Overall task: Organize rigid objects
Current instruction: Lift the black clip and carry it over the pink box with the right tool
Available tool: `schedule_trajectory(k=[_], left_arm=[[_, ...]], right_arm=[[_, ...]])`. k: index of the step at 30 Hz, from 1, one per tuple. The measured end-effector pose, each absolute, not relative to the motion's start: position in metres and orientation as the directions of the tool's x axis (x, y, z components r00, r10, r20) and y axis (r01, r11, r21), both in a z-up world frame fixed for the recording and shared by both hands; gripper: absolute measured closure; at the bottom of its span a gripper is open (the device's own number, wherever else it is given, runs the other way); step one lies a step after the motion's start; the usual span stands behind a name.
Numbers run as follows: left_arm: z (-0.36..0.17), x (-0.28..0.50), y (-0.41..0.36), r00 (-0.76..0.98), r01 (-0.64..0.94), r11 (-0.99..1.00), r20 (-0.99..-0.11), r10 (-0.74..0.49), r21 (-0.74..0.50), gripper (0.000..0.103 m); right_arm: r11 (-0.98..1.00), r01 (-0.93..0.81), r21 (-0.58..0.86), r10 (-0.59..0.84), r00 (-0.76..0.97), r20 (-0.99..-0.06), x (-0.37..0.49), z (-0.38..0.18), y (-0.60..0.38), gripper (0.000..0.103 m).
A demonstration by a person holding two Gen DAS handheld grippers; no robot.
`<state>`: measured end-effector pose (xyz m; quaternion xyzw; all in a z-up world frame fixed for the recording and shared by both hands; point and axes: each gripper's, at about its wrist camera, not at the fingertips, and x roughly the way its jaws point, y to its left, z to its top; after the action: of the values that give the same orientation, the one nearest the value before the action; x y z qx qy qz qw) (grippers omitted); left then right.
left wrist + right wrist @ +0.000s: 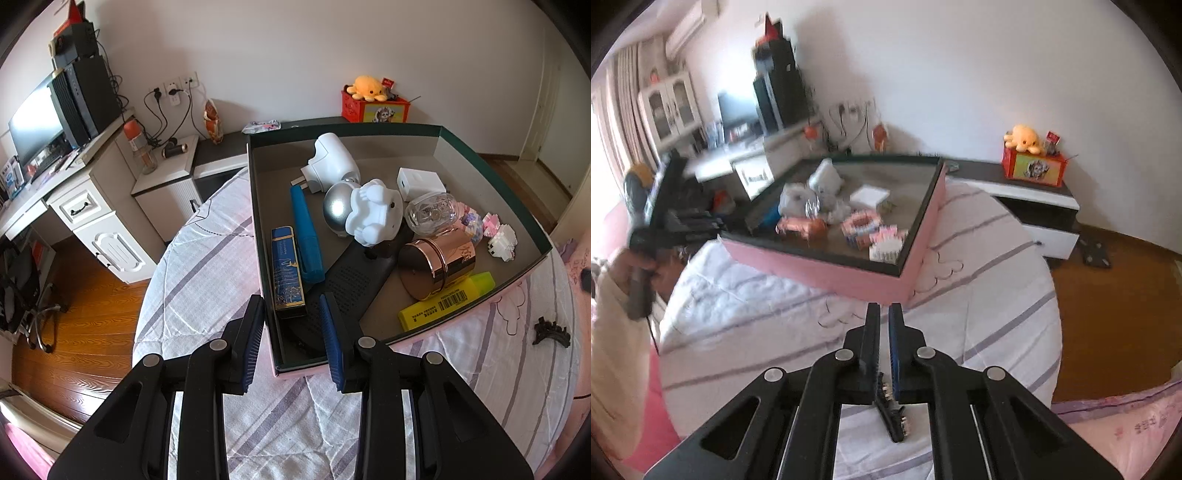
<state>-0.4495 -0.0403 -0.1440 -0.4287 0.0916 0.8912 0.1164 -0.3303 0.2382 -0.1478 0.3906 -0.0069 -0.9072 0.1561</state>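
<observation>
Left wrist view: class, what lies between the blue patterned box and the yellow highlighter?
A flat black perforated device lies between the blue patterned box and the yellow highlighter, seen in the left wrist view.

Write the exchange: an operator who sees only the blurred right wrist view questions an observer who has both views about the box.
Operator: Is the left gripper open?
Observer: Yes, the left gripper is open, at the near corner of the box.
Operator: What is next to the copper jar?
Observer: A yellow highlighter lies partly under the copper jar.
Operator: And the blue thing?
Observer: It is a blue pen beside a blue-and-gold case.
</observation>
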Motion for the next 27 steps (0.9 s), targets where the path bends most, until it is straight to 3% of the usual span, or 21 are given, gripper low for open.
schedule_trajectory(k=[1,3,5,6,9,10,11,16,22,27], left_arm=[[-0.144,-0.449,-0.04,-0.606,-0.286,-0.956,-0.785,0.13,0.062,0.073],[-0.144,-0.45,-0.041,-0.606,-0.285,-0.957,-0.785,0.133,0.058,0.073],[-0.145,-0.449,-0.04,-0.606,-0.286,-0.956,-0.785,0.131,0.062,0.073],[-0.145,-0.45,-0.04,-0.606,-0.287,-0.956,-0.785,0.129,0.064,0.073],[-0.145,-0.45,-0.039,-0.605,-0.287,-0.956,-0.786,0.128,0.065,0.073],[-0.145,-0.45,-0.038,-0.605,-0.287,-0.956,-0.786,0.127,0.067,0.073],[-0.145,-0.45,-0.038,-0.605,-0.286,-0.956,-0.786,0.128,0.065,0.073],[-0.145,-0.45,-0.038,-0.606,-0.287,-0.956,-0.785,0.128,0.066,0.073],[-0.145,-0.45,-0.038,-0.605,-0.286,-0.956,-0.786,0.129,0.063,0.073],[-0.145,-0.451,-0.038,-0.605,-0.285,-0.956,-0.785,0.13,0.062,0.073]], right_arm=[[-0.944,0.293,0.153,-0.31,-0.62,-0.721,-0.333,-0.154,0.237,0.097],[-0.934,0.322,0.151,-0.318,-0.564,-0.762,-0.332,-0.17,0.229,0.087],[-0.94,0.331,0.078,-0.26,-0.552,-0.792,-0.327,-0.185,0.22,0.052],[-0.94,0.336,0.057,-0.242,-0.54,-0.806,-0.327,-0.191,0.218,0.051],[-0.928,0.356,0.109,-0.285,-0.492,-0.823,-0.326,-0.204,0.219,0.052],[-0.931,0.348,0.107,-0.278,-0.492,-0.825,-0.326,-0.206,0.22,0.063],[-0.938,0.335,0.086,-0.254,-0.5,-0.828,-0.327,-0.207,0.221,0.083],[-0.942,0.322,0.095,-0.261,-0.525,-0.81,-0.33,-0.195,0.225,0.085],[-0.922,0.366,0.125,-0.335,-0.596,-0.73,-0.336,-0.142,0.222,0.085],[-0.932,0.353,0.084,-0.307,-0.644,-0.701,-0.375,-0.11,0.21,0.084]])
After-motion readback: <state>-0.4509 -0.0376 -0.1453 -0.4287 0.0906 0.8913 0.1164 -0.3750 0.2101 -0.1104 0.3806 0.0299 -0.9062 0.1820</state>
